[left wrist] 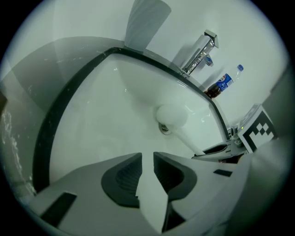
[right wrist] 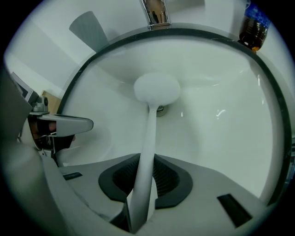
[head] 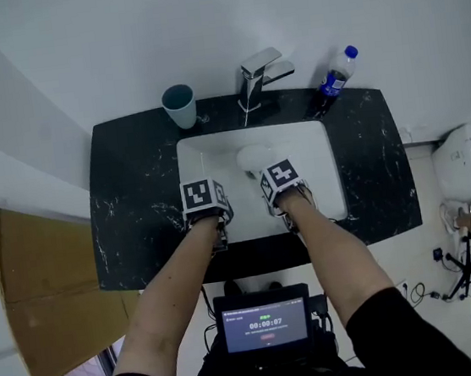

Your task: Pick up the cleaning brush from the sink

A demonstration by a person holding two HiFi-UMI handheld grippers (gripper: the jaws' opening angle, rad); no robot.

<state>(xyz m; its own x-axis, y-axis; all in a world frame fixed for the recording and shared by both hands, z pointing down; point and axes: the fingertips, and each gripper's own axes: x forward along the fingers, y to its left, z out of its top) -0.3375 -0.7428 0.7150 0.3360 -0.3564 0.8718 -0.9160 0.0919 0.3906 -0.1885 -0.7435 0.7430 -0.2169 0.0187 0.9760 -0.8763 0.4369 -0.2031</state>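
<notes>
The right claw was clamped on the handle of the white brush, its head down over the drain in the sink, the left claw empty, barely parted, so only the lift remained.

A black marbled counter holds a white sink. Along its back edge stand a teal cup, a chrome faucet and a dark bottle. The head of a white cleaning brush rests in the sink, over the drain.
</notes>
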